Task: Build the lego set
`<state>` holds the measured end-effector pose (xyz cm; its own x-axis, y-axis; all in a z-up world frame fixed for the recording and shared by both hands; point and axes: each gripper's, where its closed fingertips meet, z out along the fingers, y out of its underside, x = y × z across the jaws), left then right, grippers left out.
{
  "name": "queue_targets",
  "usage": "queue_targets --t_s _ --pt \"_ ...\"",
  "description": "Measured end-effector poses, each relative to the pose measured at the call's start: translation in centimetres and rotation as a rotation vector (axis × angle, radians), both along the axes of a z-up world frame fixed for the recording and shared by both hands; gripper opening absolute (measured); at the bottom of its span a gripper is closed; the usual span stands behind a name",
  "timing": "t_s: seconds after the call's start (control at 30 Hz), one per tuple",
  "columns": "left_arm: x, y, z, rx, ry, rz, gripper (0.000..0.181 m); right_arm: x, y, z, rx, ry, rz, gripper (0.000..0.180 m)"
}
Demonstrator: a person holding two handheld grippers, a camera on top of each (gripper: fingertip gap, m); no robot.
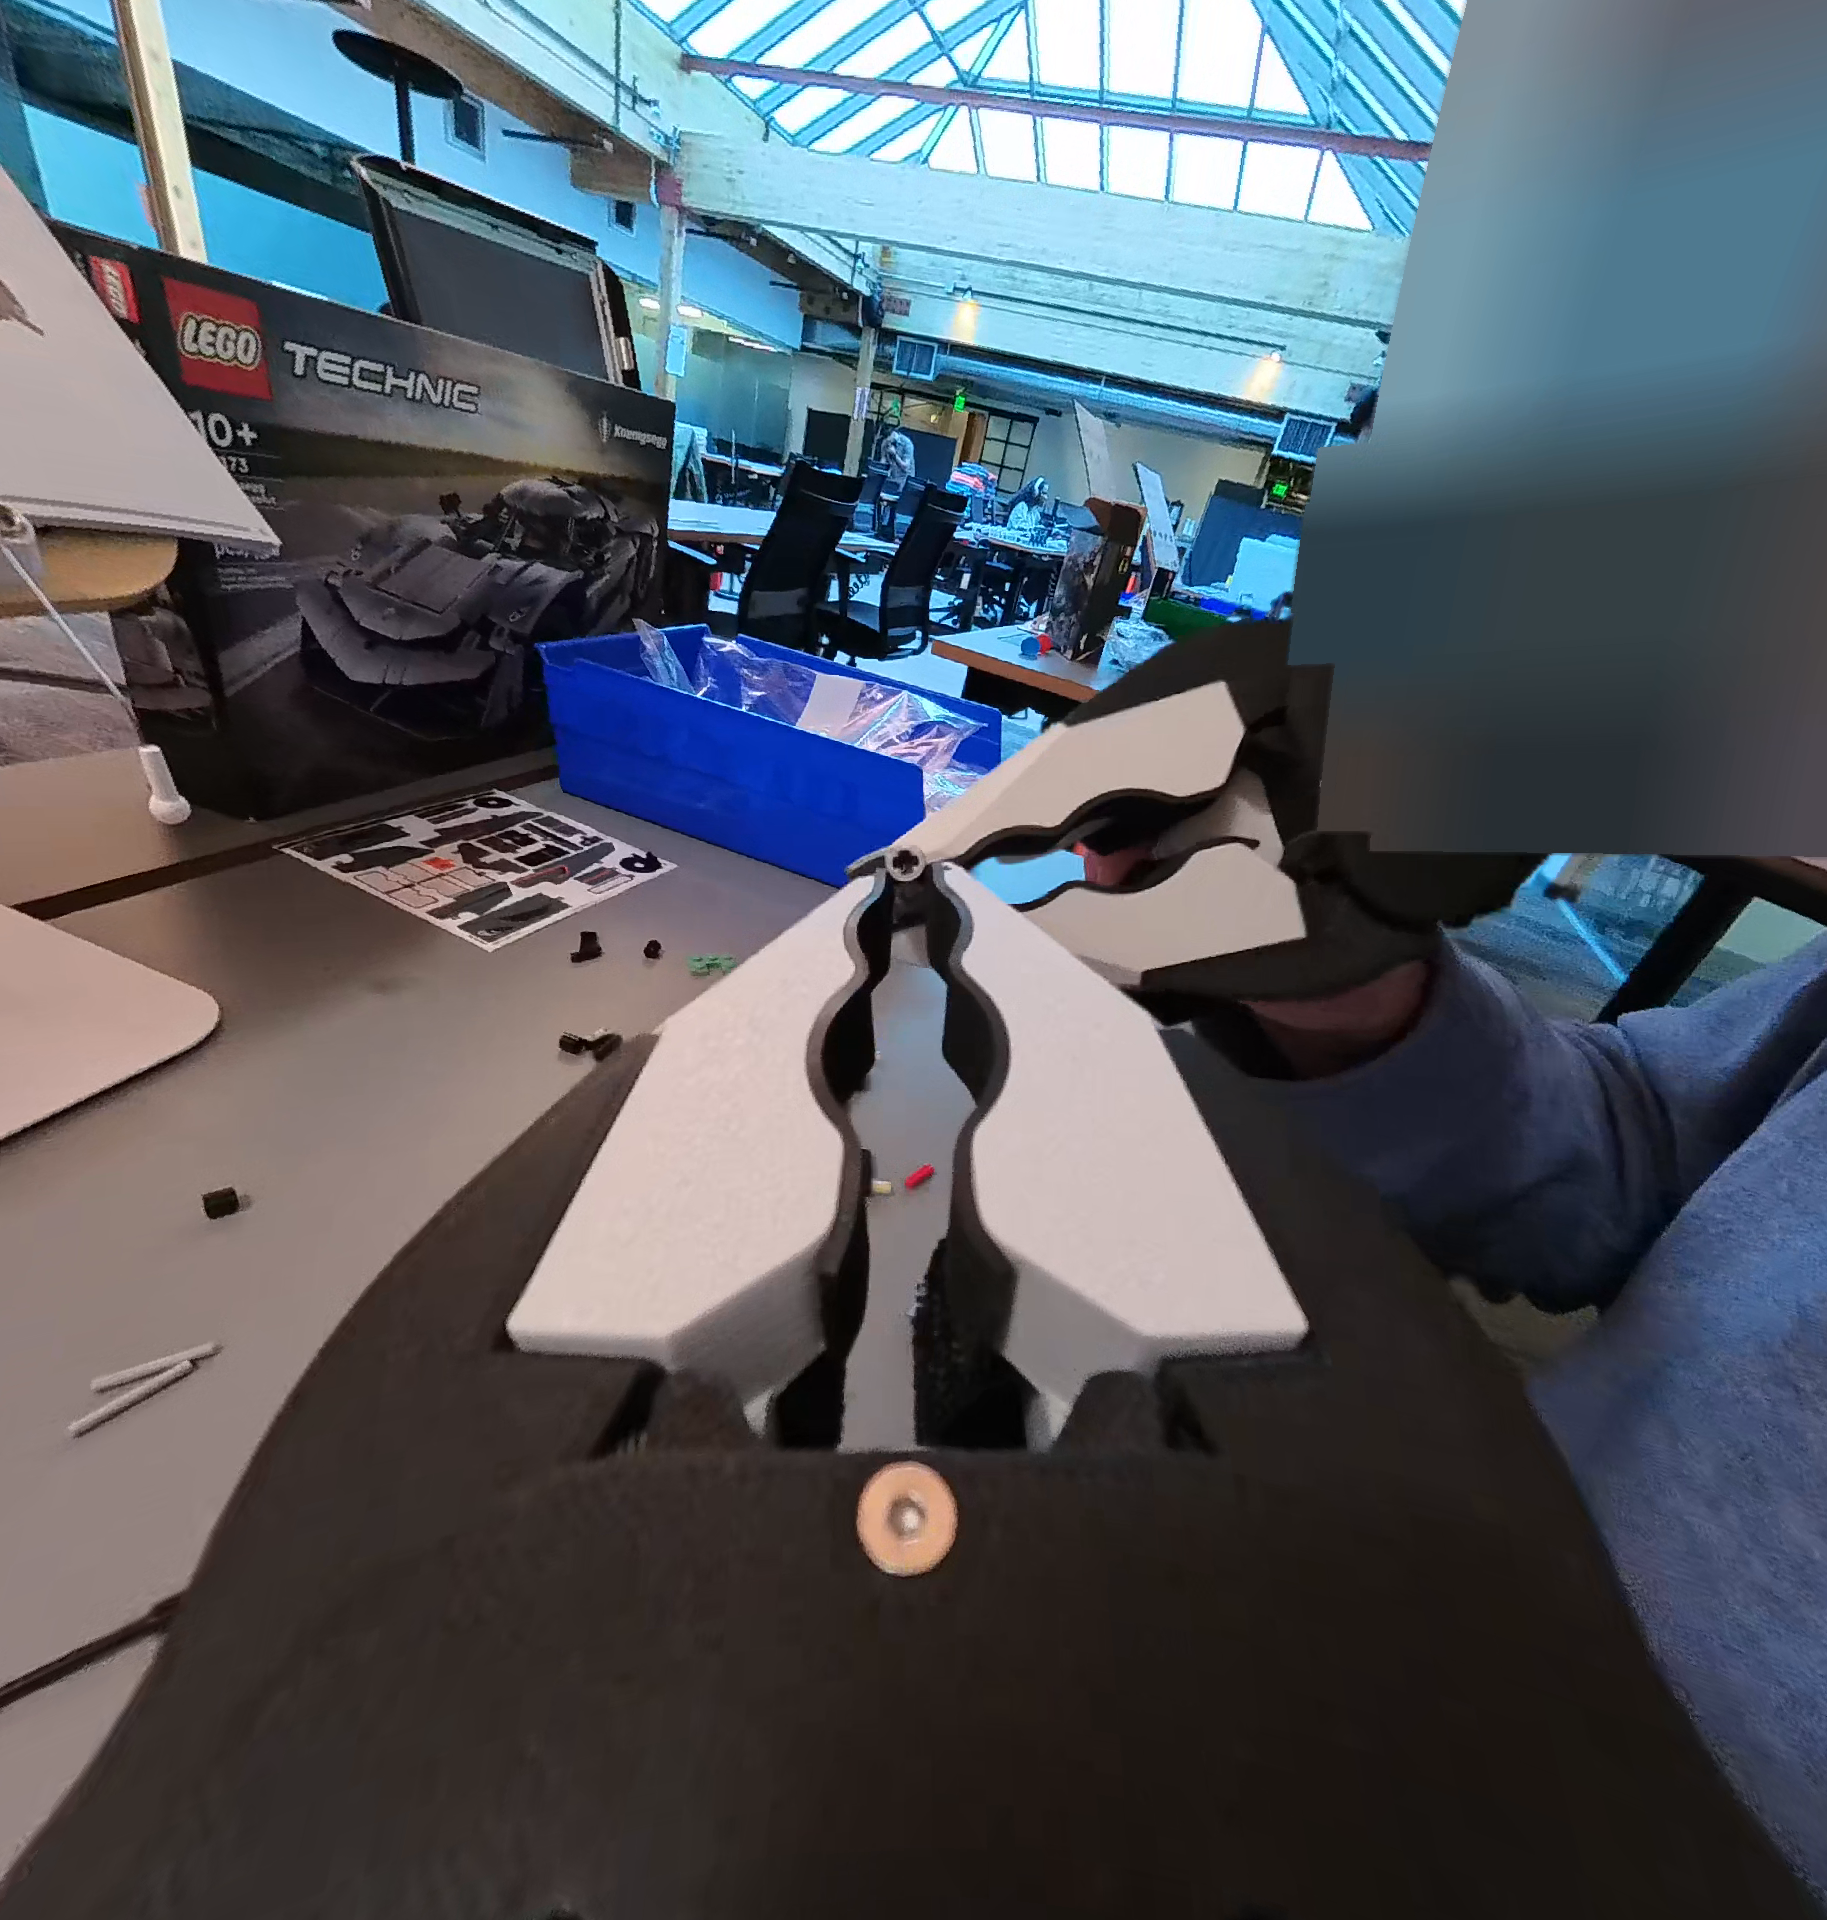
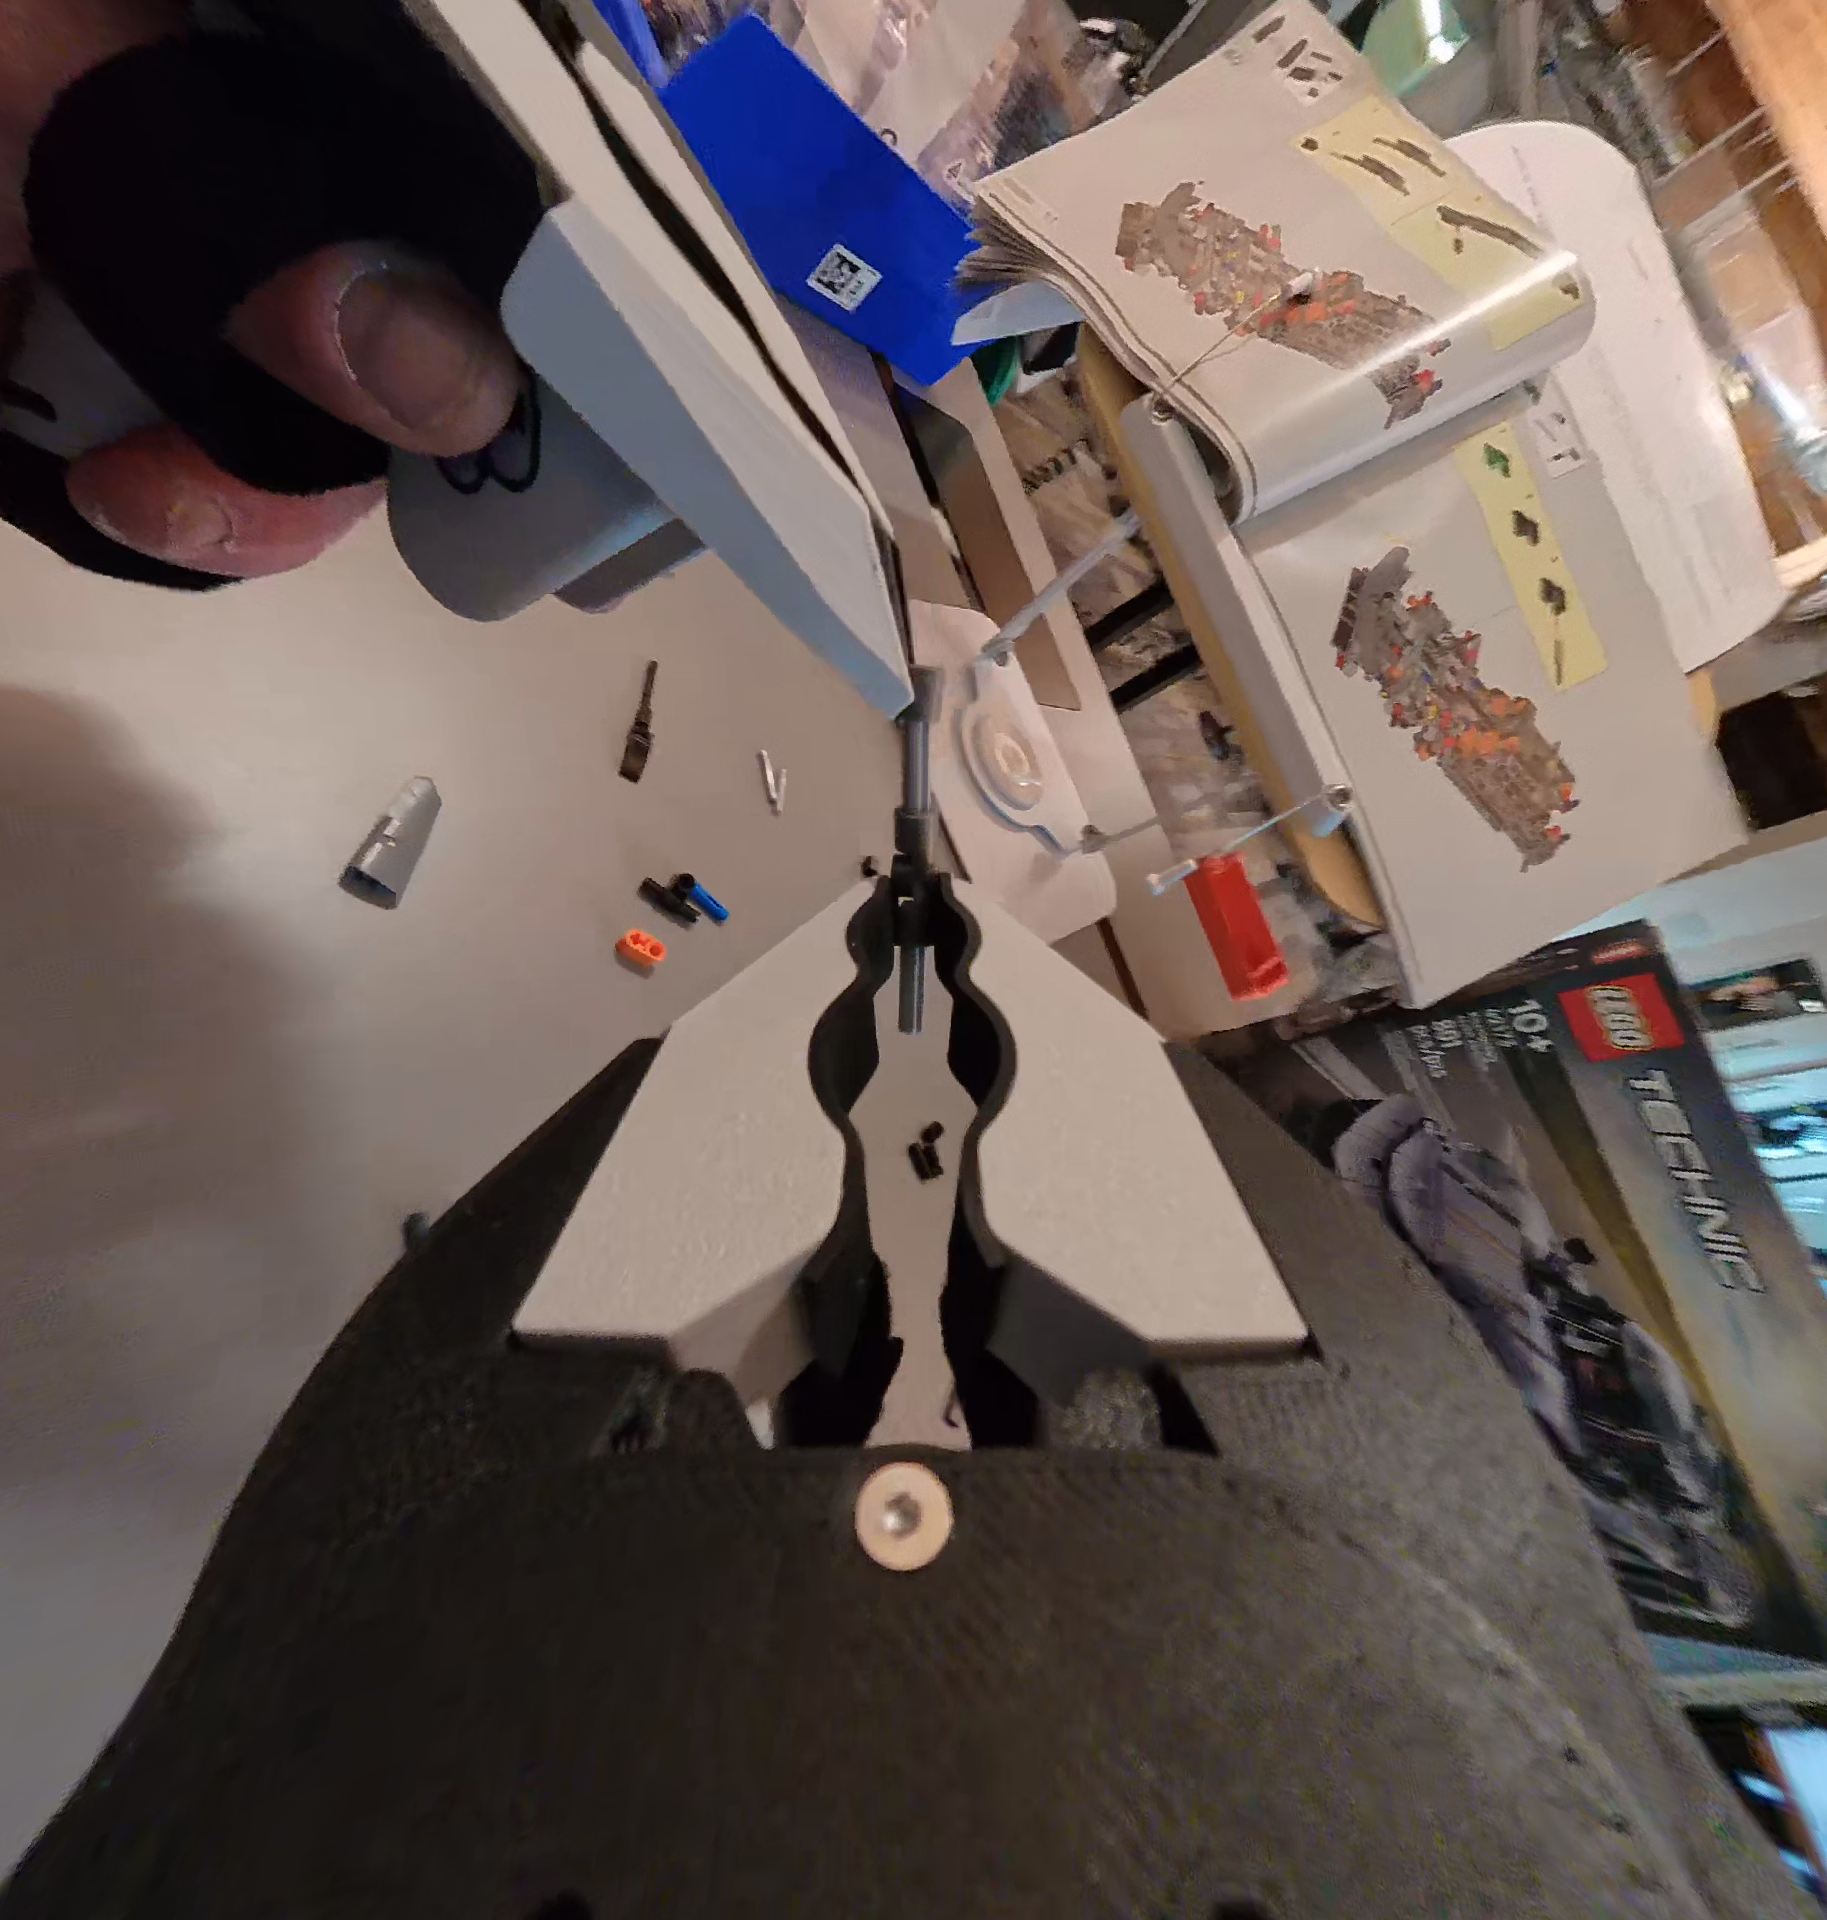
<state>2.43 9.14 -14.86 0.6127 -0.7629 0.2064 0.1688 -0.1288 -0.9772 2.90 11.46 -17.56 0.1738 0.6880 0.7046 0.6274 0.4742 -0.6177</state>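
The work surface was a grey table [image 1: 389, 1049] in a large open room with a glazed roof [image 1: 1044, 94] and further desks and chairs behind. On it stood the set's box [image 1: 410, 520], a blue bin [image 1: 743, 748] of clear bags, a sticker sheet [image 1: 478, 862] and an instruction booklet [image 2: 1293, 270] on a stand. Loose pieces lay scattered: black pins [image 1: 589, 1044], pale axles [image 1: 145, 1387], an orange piece [image 2: 640, 948]. The left gripper [image 1: 901, 868] was closed to a narrow gap on the end of a grey axle [image 2: 917, 769]. The right gripper [image 2: 909, 899] was closed on a black connector [image 2: 910, 896] threaded on that same axle, the two tips meeting above the table.
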Motion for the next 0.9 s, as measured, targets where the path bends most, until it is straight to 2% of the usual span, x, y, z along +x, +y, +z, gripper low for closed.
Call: queue_targets --t_s 0.2,0.6,0.77,0.83,0.9 --pt "0.14 0.04 0.22 0.081 0.077 0.021 0.003 -0.04 -0.18 -0.03 -0.128 0.037 0.025 0.005" --pt "-0.11 0.30 0.38 0.154 0.212 0.058 0.002 -0.25 0.05 0.18 -0.107 0.011 -0.007 0.005" --pt "-0.07 0.17 0.51 0.160 0.194 0.032 0.001 -0.43 -0.07 0.31 -0.123 0.033 0.008 0.004" --pt "0.64 0.17 -0.31 0.157 0.245 0.021 0.000 -0.75 -0.61 0.67 -0.133 0.052 0.030 0.005" --pt "0.51 0.23 -0.10 0.153 0.242 0.026 0.000 -0.51 -0.09 0.45 -0.094 0.022 -0.010 0.005"
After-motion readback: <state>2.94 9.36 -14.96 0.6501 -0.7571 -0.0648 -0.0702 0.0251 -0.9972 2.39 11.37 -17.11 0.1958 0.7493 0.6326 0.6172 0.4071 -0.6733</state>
